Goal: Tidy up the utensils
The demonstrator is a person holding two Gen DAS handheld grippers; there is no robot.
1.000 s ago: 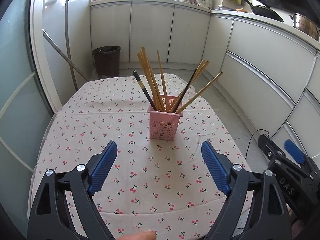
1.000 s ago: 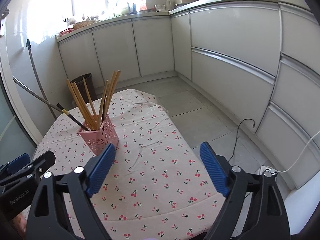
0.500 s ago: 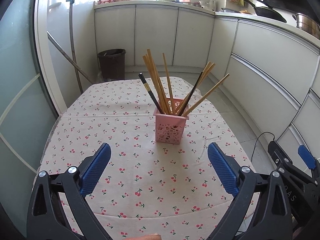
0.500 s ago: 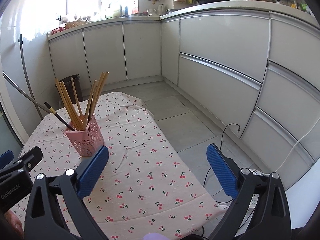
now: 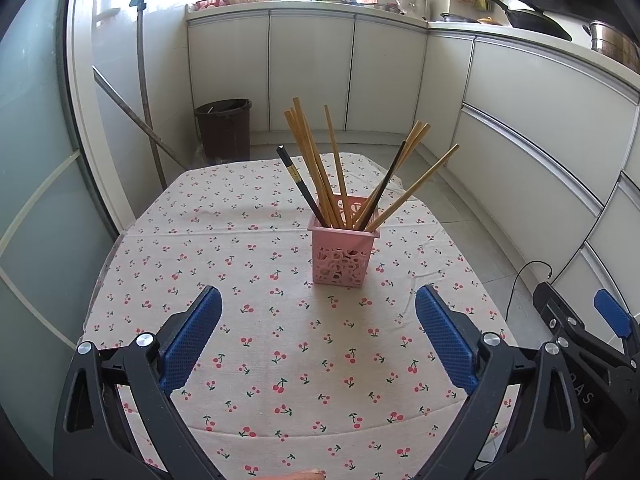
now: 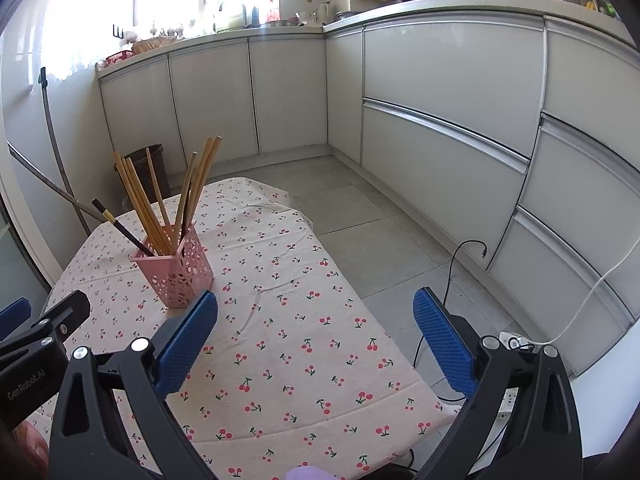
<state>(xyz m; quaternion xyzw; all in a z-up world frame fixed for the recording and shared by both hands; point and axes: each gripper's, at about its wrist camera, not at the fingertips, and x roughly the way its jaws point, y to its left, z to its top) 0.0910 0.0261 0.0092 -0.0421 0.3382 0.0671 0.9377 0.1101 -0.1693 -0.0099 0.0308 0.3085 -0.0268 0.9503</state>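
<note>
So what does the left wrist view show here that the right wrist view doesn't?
Only the left wrist view: the table's left edge against the frosted glass door, and the right claw from the side.

Only the right wrist view: the power strip on the floor with a white cable, and the left claw from the side, at the lower left.

Both: the pink holder of chopsticks upright on the cherry tablecloth, the brown bin, the white cabinets, and wide-open, empty jaws.
</note>
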